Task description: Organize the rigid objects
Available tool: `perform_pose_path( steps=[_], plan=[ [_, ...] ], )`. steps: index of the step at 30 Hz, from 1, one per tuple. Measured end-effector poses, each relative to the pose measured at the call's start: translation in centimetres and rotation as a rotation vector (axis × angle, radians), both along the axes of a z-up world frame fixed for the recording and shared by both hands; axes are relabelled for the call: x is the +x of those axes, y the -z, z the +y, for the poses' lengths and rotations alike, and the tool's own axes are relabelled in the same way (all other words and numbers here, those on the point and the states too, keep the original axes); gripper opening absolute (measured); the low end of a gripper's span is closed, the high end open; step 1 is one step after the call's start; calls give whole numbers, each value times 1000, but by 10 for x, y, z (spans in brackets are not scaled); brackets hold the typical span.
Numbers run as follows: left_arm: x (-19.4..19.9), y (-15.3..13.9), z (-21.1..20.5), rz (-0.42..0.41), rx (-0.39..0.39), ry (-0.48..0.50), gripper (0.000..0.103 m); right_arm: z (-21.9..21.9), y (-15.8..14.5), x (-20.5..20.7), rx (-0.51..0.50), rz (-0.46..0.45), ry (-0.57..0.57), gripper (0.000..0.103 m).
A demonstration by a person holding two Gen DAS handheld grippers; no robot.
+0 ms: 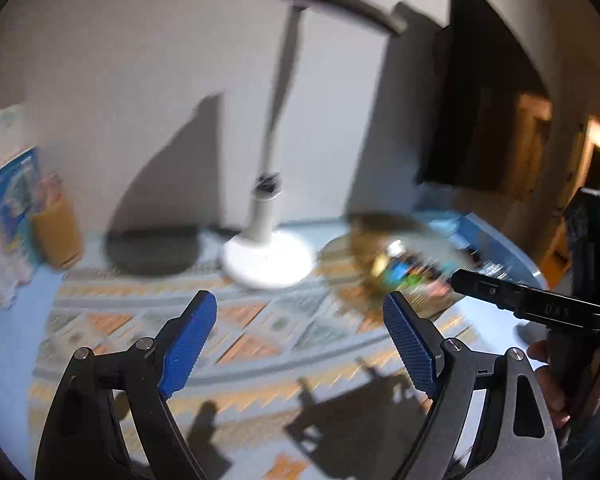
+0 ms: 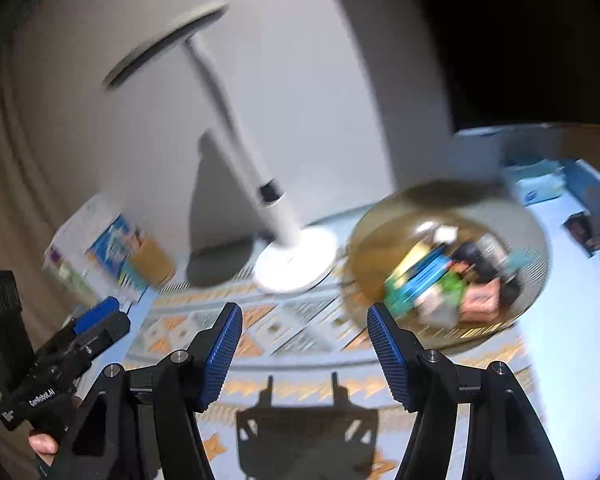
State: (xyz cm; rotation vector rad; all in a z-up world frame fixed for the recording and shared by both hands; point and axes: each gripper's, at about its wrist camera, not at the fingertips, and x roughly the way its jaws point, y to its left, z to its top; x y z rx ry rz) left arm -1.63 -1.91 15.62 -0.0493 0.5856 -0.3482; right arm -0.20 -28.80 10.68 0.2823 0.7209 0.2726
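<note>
Both views are motion-blurred; small detail is unreliable.

Left gripper [image 1: 300, 344]: jaws stand wide, blue pads well apart, nothing between them. It hangs over the patterned cloth [image 1: 260, 332], not touching it. Its shadow falls on the cloth at 6 o'clock in the left view.

Right gripper [image 2: 304, 352]: jaws at a middling gap, nothing between the pads. It also hangs clear above the cloth, with its shadow at 6 o'clock in its own view.

Bowl [image 2: 448, 264]: round and brownish, it sits on the table [image 2: 560, 320] at 2 o'clock from the right gripper, its near rim just beyond the right pad. It holds a pile of small things [image 2: 440, 280]: blue, green, pink, white and dark pieces. They are too blurred to name singly. In the left view the bowl sits at 1 o'clock, near the right gripper's tip.

Lamp [image 1: 268, 256]: white, with a round base on the cloth at 12 o'clock from the left gripper, just left of the bowl. Its stem is tilted and its head is flat and dark.

Boxes [image 1: 12, 208]: coloured packs and an orange cup [image 1: 56, 232] stand at 9 o'clock in the left view, against the wall.

A hand [image 1: 568, 384] grips the right gripper's handle at 4 o'clock in the left view. A fingertip [image 2: 44, 444] shows under the left gripper's handle at 8 o'clock in the right view.
</note>
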Motion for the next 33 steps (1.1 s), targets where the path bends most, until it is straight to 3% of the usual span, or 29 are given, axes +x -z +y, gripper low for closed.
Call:
perform_pose_path(
  steps=[5, 12, 14, 20, 23, 26, 28, 31, 33],
  plan=[
    [-6, 55, 20, 105, 74, -101, 85, 50, 46, 1, -87, 81, -60, 63],
    [3, 123, 33, 247, 41, -190, 85, 83, 108, 1, -290, 126, -52, 63],
    [7, 135, 30, 276, 81, -222, 85, 84, 119, 1, -319, 142, -44, 63],
    [14, 144, 28, 290, 136, -267, 86, 83, 133, 4, -314, 184, -45, 63],
    [19, 150, 29, 344, 132, -263, 87, 85, 134, 5, -329, 190, -38, 64],
    [20, 151, 25, 345, 155, -255, 90, 86, 138, 7, -348, 208, -27, 64],
    [21, 152, 21, 355, 178, -242, 98, 86, 138, 7, -348, 211, -34, 66],
    [24, 154, 17, 372, 219, -243, 102, 89, 141, 8, -364, 224, -41, 81],
    [26, 154, 19, 377, 206, -269, 102, 88, 143, 11, -366, 237, -36, 89]
  ],
)
